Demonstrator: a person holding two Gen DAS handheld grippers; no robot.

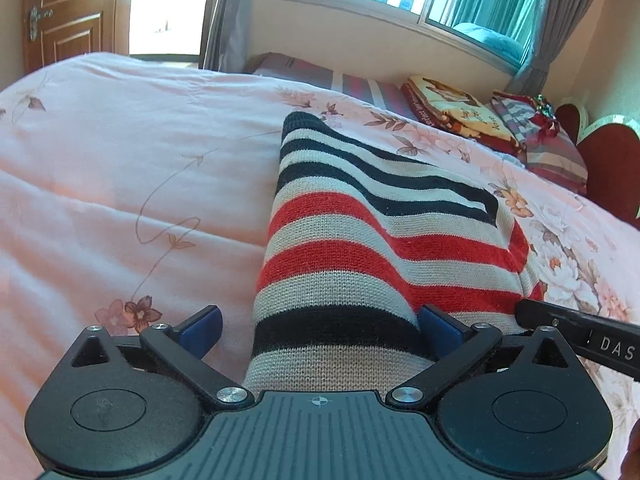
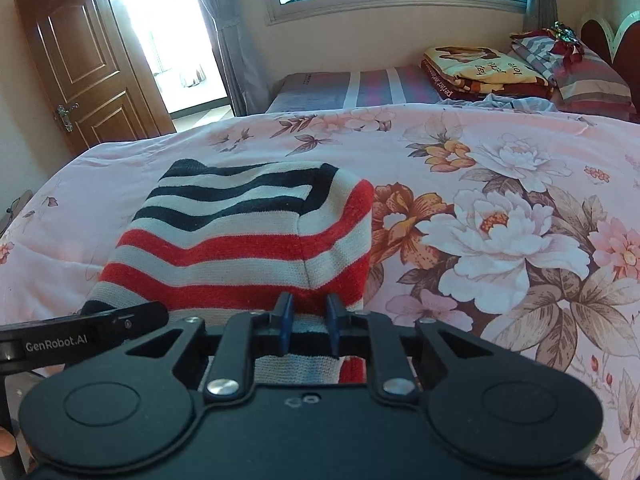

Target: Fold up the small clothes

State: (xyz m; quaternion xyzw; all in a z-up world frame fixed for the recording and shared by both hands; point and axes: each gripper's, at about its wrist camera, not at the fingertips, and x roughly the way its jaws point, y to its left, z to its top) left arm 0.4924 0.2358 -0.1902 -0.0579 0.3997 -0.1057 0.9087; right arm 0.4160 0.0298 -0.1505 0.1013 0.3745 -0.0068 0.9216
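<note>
One wide bed (image 2: 500,152) fills both views, spread with a pink floral quilt (image 1: 120,184), and we judge it serves as the folding surface because it gives soft, flat room for the garment. Far behind, folded blankets (image 2: 472,68) and a striped pillow (image 2: 592,80) sit stacked near the headboard, well apart from our work. On the quilt lies the striped knit sweater (image 2: 248,240), its near hem toward us and its far part rumpled into a hump; it looks thick and loosely knitted, banded in black, cream and red, with one layer already doubled over so a seam runs down its right side. We hold both tools at the near hem, side by side, probably to lift or drag that edge evenly for the next fold. Our left gripper (image 1: 320,332) stands with its blue fingers (image 1: 200,328) spread as wide as they go, the knit lying loose between them and not pressed. Our right gripper (image 2: 308,320) has its fingers (image 2: 285,316) drawn close together, pinching a fold of the hem between them.
</note>
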